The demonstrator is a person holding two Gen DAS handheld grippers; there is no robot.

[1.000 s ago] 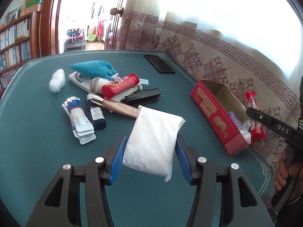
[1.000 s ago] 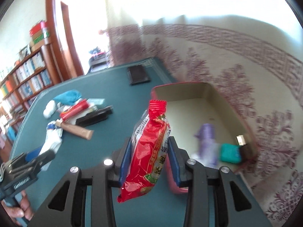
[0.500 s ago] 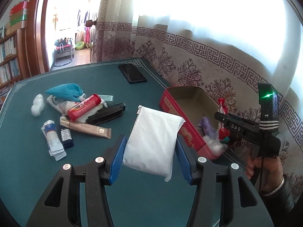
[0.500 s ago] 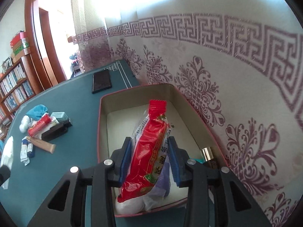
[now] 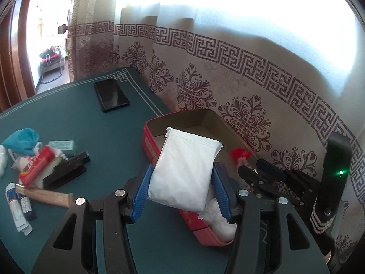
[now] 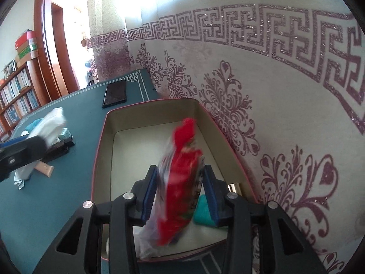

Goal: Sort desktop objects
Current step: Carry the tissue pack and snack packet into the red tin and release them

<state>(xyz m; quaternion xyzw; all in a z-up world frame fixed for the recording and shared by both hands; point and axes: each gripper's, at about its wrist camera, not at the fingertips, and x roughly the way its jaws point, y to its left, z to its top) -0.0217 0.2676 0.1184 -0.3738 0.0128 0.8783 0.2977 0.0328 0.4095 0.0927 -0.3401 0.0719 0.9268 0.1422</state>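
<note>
My left gripper [image 5: 182, 189] is shut on a white soft packet [image 5: 184, 171] and holds it above the near left wall of the red box [image 5: 150, 141]. My right gripper [image 6: 180, 189] stands over the box [image 6: 100, 150] with a red snack packet [image 6: 180, 178] between its blue pads; the packet is blurred and tilted, and the jaws look wider apart than before. The right gripper also shows in the left wrist view [image 5: 255, 173]. The box holds a teal item [image 6: 203, 212], a gold-capped item [image 6: 235, 187] and white things [image 5: 219, 226].
A pile of tubes, a red tube [image 5: 36, 162], a black case [image 5: 66, 171], a teal cloth [image 5: 21, 140] lies at the left on the green table [image 5: 68, 118]. A black phone [image 5: 111, 94] lies at the far edge. A patterned wall [image 6: 273, 105] runs close behind the box.
Both grippers have moved right, over the red box. The red packet has gone from steady in the right jaws to blurred and tilted, and those jaws have spread.
</note>
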